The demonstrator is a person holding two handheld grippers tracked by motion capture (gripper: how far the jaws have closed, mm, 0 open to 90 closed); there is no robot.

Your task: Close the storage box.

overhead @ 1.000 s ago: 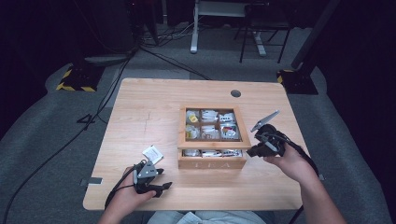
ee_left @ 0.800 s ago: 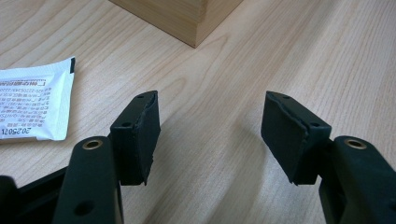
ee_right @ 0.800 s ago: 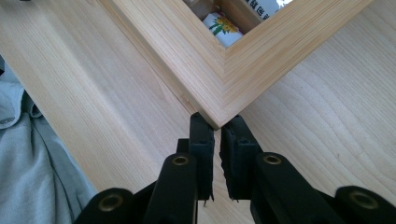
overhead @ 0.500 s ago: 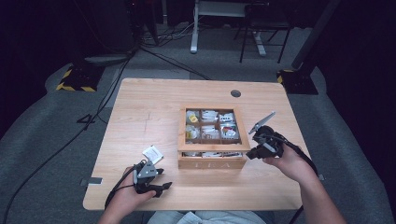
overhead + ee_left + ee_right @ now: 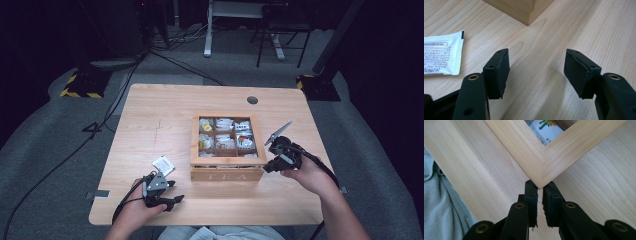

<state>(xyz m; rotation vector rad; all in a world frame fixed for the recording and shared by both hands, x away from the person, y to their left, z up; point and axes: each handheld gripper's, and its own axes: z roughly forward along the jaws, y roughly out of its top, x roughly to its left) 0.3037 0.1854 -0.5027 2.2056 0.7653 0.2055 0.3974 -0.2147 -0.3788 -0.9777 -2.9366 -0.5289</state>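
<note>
The left tongs [image 5: 167, 196] rest low on the table [image 5: 160, 120] with their jaws standing wide apart and nothing between them. Just ahead of them and off to their left lies a white sachet [image 5: 441, 56], flat on the wood, its long edge running across the jaws' line rather than along it; a small swing toward it would be needed to straddle it. Beyond these tongs stands the wooden tea box [image 5: 227, 167], its near corner showing in the left gripper view.

The box has a glass-windowed lid, and through it the compartments show packed tea bags [image 5: 225, 135]. At its right front corner sit the right tongs [image 5: 539, 195], jaws nearly together, the tips touching the lid frame's corner [image 5: 541, 173] without gripping anything. This hand is by far the nearer to the lid, which lies straight ahead of its tips; lifting it looks like the step in hand.
</note>
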